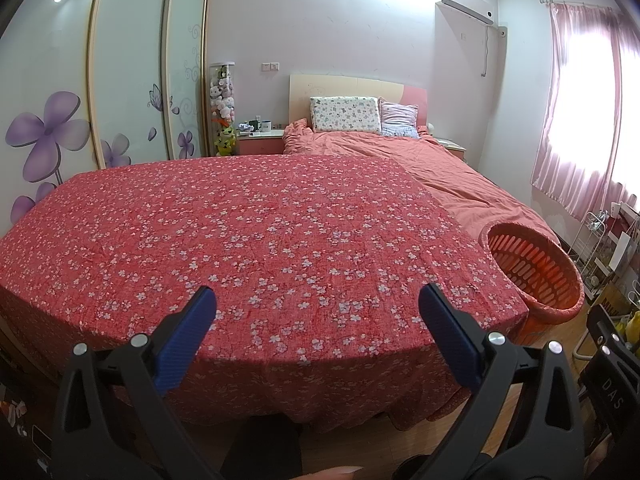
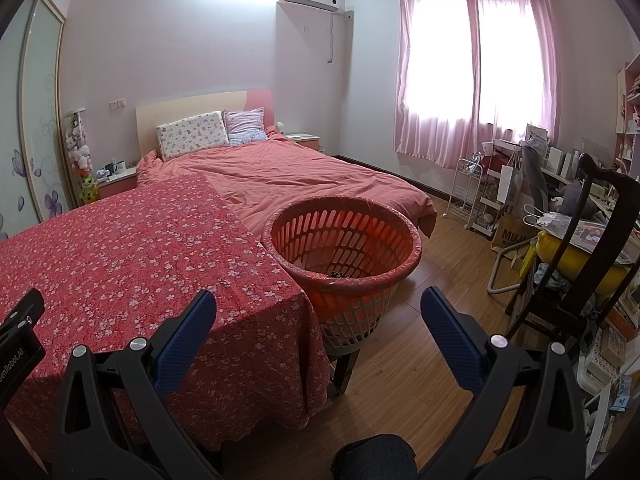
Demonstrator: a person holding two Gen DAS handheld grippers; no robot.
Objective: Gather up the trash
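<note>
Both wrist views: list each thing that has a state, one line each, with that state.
left gripper: open, holding nothing, over the flowered cloth.
right gripper: open, holding nothing.
basket: upright beside the table, lined with a red bag, something small and dark at the bottom.
flowered cloth: spread flat, no trash showing on it.
curtains: drawn shut.

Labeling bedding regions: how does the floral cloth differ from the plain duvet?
The floral cloth is deep red with small white blossoms; the plain duvet is unpatterned salmon pink. The cloth lies flat and smooth, nearer the grippers; the duvet is wrinkled and runs up to the pillows. Both are reddish fabric coverings.
</note>
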